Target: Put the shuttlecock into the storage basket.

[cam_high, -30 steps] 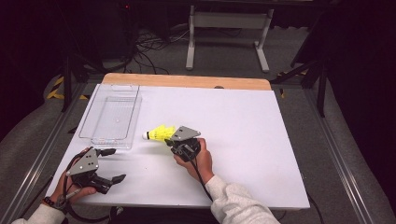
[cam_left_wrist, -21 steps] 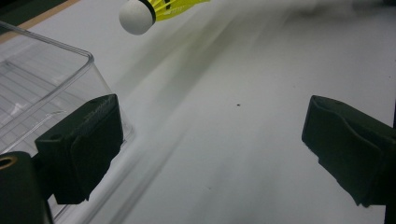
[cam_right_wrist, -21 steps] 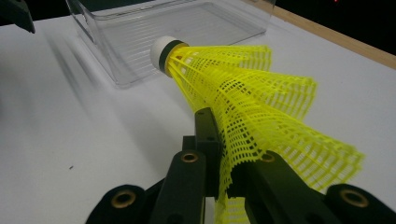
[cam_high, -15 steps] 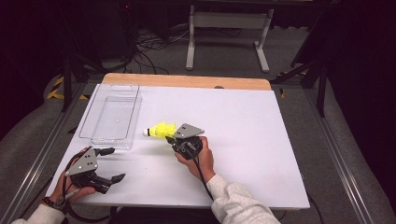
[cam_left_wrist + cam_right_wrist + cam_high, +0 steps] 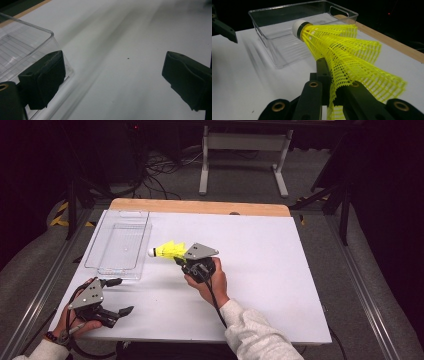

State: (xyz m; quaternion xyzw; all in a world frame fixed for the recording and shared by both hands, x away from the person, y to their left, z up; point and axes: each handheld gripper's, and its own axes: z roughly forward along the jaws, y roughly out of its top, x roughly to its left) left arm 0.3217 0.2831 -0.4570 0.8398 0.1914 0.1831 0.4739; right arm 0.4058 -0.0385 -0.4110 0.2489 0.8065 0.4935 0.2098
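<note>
Right gripper clamped on the yellow mesh skirt of a shuttlecock, jaws pinched together through the netting near its wide rim, as seen in the right gripper view, where the skirt is squashed flat between them. Held off the table, out ahead of the hand. Long axis running straight away from the jaws: white cork tip leading, open skirt end trailing at the grip. Tip aimed toward the clear plastic tray, just short of its near right wall and seemingly a little above it. Likely next: a short carry forward over the rim, then release, cork first. Right hand plainly the nearer one to the shuttlecock; tray about midway between the two hands.

Left gripper resting low at the near left corner of the table, jaws wide apart, nothing between them; tray corner just beside one jaw in the left gripper view.

Hard to judge: exact height of the tip over the tray wall and how deep the jaws bite. Lower edge of the skirt cut off at the bottom of the right gripper view. Tray apparently bare inside, though transparent walls blur that.
</note>
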